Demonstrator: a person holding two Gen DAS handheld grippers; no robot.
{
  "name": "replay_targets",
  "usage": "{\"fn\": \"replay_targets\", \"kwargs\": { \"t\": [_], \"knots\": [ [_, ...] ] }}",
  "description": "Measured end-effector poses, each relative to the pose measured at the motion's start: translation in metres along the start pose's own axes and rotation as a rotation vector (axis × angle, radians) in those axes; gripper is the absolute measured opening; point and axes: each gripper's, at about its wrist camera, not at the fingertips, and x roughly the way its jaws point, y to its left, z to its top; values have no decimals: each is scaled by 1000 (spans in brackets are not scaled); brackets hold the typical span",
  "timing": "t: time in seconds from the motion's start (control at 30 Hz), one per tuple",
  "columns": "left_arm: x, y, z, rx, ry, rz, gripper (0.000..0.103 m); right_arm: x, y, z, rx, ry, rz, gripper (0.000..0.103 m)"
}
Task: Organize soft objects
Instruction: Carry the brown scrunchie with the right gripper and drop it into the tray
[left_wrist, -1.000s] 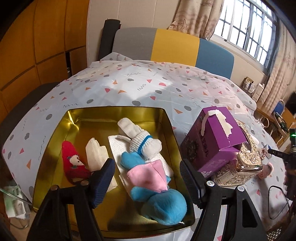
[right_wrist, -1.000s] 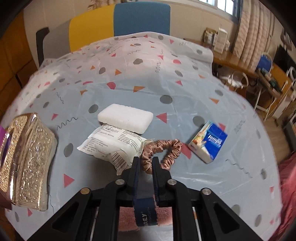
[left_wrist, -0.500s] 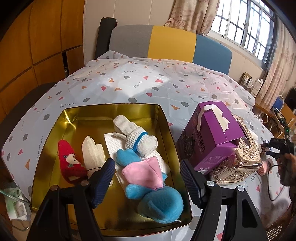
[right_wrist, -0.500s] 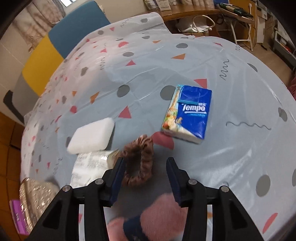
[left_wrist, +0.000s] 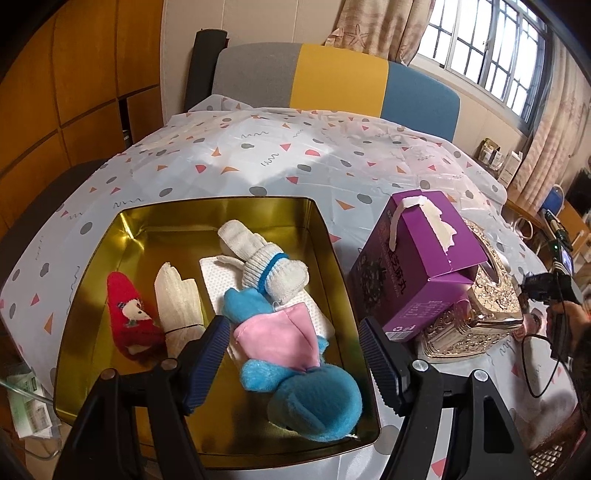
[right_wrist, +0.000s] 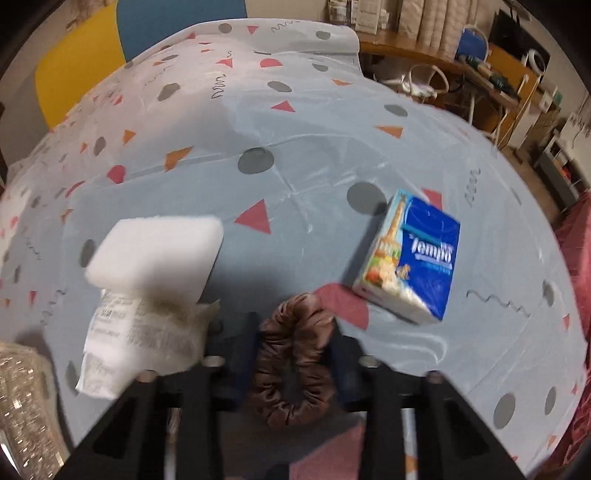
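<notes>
A gold tin (left_wrist: 325, 236) holds a blue and pink plush (left_wrist: 291, 354), a white sock with a blue band (left_wrist: 266, 258), a red sock (left_wrist: 129, 317), a cream cloth (left_wrist: 177, 302) and a white pad. My left gripper (left_wrist: 291, 354) is open above the tin's near end, empty. In the right wrist view a brown scrunchie (right_wrist: 291, 365) lies on the tablecloth between the open jaws of my right gripper (right_wrist: 293, 339). A white sponge (right_wrist: 155, 254) lies at left on a white packet (right_wrist: 144, 339). A blue Tempo tissue pack (right_wrist: 413, 254) lies at right.
A purple tissue box (left_wrist: 417, 266) leans on a gold ornate box (left_wrist: 487, 302), right of the tin; the gold box also shows in the right wrist view (right_wrist: 26, 410). A patterned cloth covers the table. A colour-block headboard (left_wrist: 332, 77) stands behind.
My right gripper opened from shut and moved forward, so the scrunchie now sits between its jaws. The left gripper shifted slightly and stayed open over the tin.
</notes>
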Motion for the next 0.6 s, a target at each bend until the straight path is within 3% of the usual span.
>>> {"fn": "replay_targets", "kwargs": {
  "t": [0.1,0.33,0.47,0.6],
  "knots": [
    [-3,3,-1,-9,-9,-10,73,-6,-15,-9,19,22,-2,16],
    [-10,8,-5,-6,-22,-14,73,-54,-27,-19,36,-78,41,13],
    [-15,11,-8,-9,-27,-14,73,-92,-5,-16,-8,-161,103,13],
    [-22,19,-9,-17,-37,1,73,-134,51,-5,-111,-239,215,13]
  ]
}}
